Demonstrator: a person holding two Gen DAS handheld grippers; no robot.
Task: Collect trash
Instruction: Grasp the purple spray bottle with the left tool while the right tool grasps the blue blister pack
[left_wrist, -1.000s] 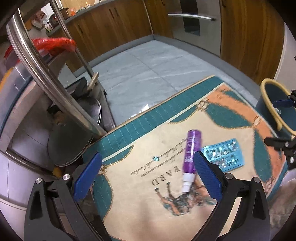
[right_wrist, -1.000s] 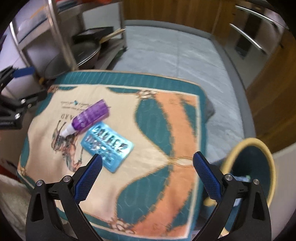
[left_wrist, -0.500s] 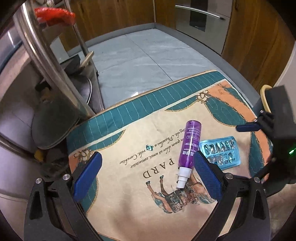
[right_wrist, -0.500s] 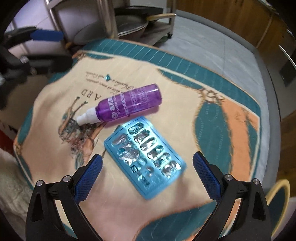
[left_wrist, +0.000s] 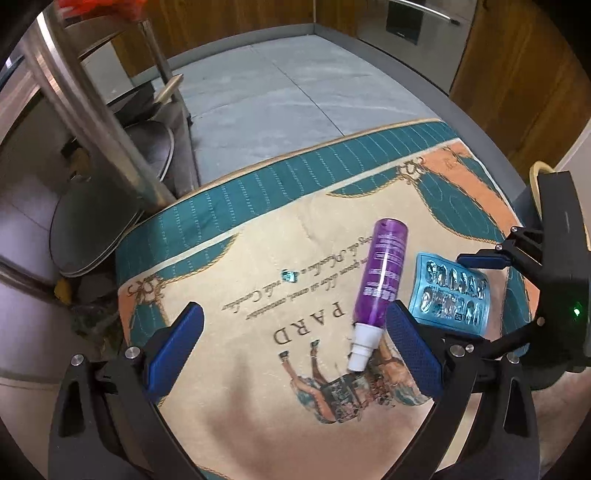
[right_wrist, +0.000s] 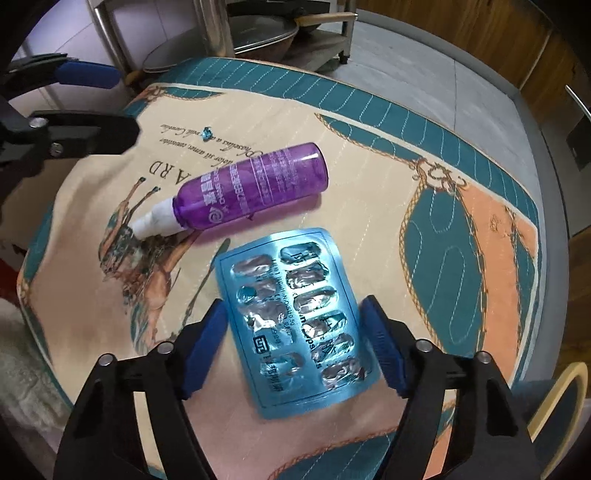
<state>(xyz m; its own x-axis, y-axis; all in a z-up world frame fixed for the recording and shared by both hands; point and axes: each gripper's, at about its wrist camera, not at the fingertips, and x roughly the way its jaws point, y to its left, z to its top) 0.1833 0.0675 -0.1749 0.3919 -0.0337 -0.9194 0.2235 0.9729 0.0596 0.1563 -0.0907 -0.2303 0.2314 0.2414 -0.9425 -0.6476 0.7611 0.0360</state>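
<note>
A blue blister pack (right_wrist: 295, 321) lies flat on a patterned cushion (right_wrist: 461, 240); it also shows in the left wrist view (left_wrist: 448, 295). My right gripper (right_wrist: 295, 339) is open, its blue fingers either side of the pack, not closed on it. A purple spray bottle (right_wrist: 251, 188) lies on its side beside the pack, white nozzle toward the left; it shows in the left wrist view (left_wrist: 380, 280). My left gripper (left_wrist: 291, 343) is open and empty, low over the cushion, its right finger (left_wrist: 410, 350) next to the bottle's nozzle.
A yellow-rimmed dark bin (right_wrist: 557, 398) stands at the cushion's right. A steel rack (left_wrist: 92, 110) with pans (right_wrist: 258, 33) stands to the left. Grey tiled floor (left_wrist: 288, 85) and wooden cabinets (left_wrist: 517, 74) lie beyond.
My right gripper has come down over the blister pack and narrowed, its fingers now flanking it. My left gripper has shifted slightly nearer the bottle.
</note>
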